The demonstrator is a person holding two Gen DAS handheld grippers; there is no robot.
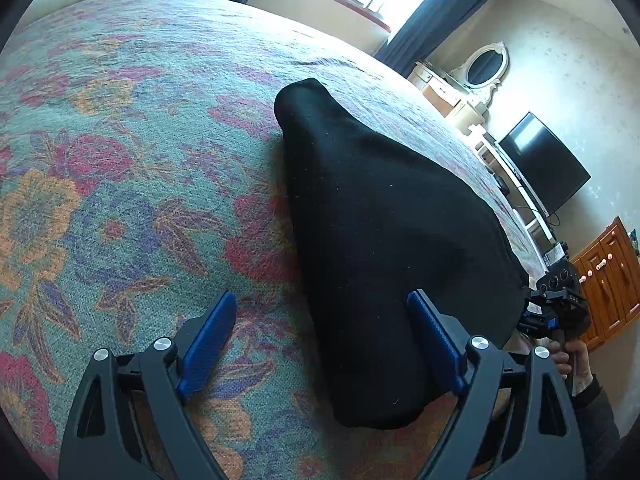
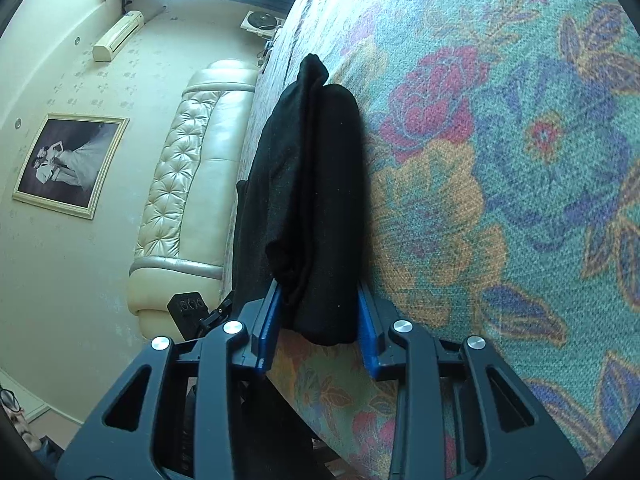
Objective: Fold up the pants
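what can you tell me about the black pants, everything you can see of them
The black pants are soft, matte, lint-flecked fabric, already folded into a long thick bundle lying on the floral bedspread, tapering toward the far end. In the right wrist view the layered near end sits between the right gripper's blue pads, which appear to press it. The left gripper is open beside it, one finger over the cloth.

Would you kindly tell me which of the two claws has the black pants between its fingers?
The right claw: its blue fingers flank the folded black pants. The left claw stands wide open beside them, over the floral bedspread.
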